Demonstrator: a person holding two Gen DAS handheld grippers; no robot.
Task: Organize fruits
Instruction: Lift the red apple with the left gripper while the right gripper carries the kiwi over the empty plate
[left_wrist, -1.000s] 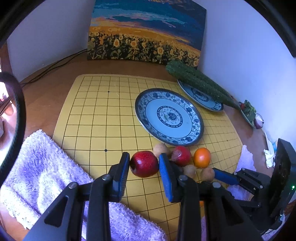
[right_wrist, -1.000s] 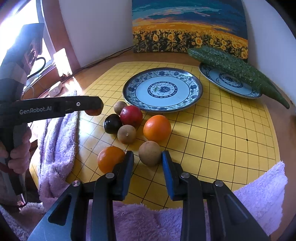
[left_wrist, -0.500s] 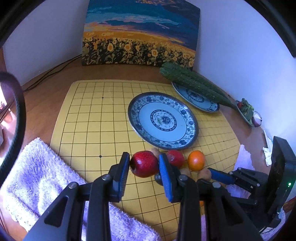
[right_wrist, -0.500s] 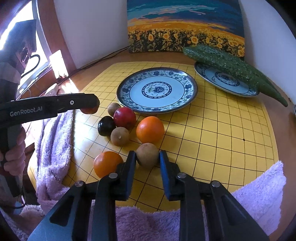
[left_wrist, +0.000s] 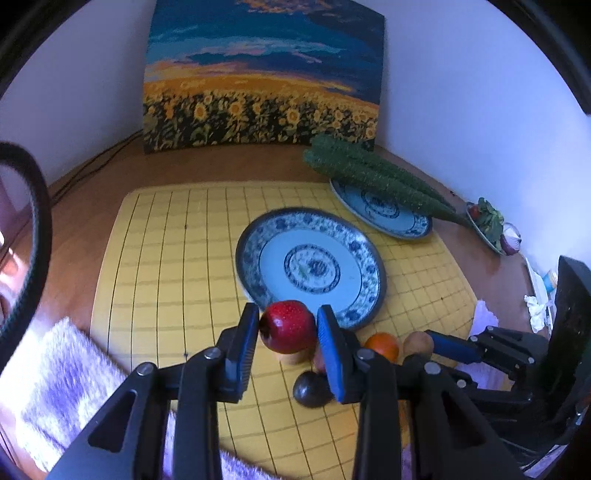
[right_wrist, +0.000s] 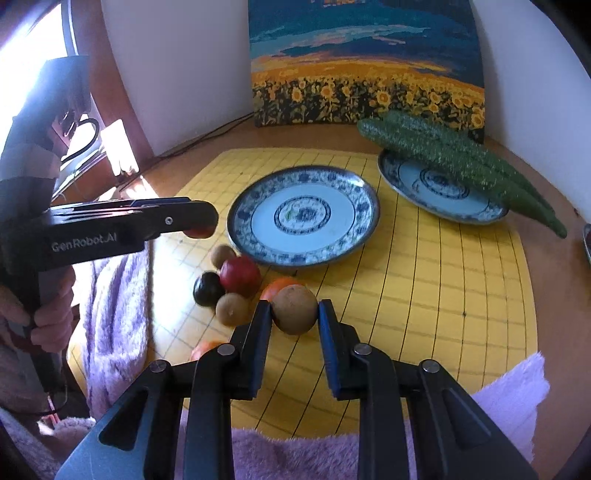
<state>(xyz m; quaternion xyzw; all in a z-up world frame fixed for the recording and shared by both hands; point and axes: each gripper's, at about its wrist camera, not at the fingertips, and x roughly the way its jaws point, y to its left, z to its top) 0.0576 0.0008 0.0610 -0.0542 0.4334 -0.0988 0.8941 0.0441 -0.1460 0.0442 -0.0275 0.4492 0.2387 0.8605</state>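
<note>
My left gripper is shut on a red apple and holds it above the mat, near the front rim of the blue-patterned plate. It also shows in the right wrist view. My right gripper is shut on a brown round fruit, lifted over the fruit cluster. On the yellow grid mat lie a red fruit, a dark plum, two brown fruits and oranges. The near plate is empty.
A second patterned plate at the back right carries green bumpy cucumbers. A sunflower painting leans on the wall. Purple towels lie at the left and front of the mat. A small dish with greens sits far right.
Both grippers rose. The left one carried the red apple forward to the near plate's rim. The right one shut on the brown fruit and lifted it off the mat.
</note>
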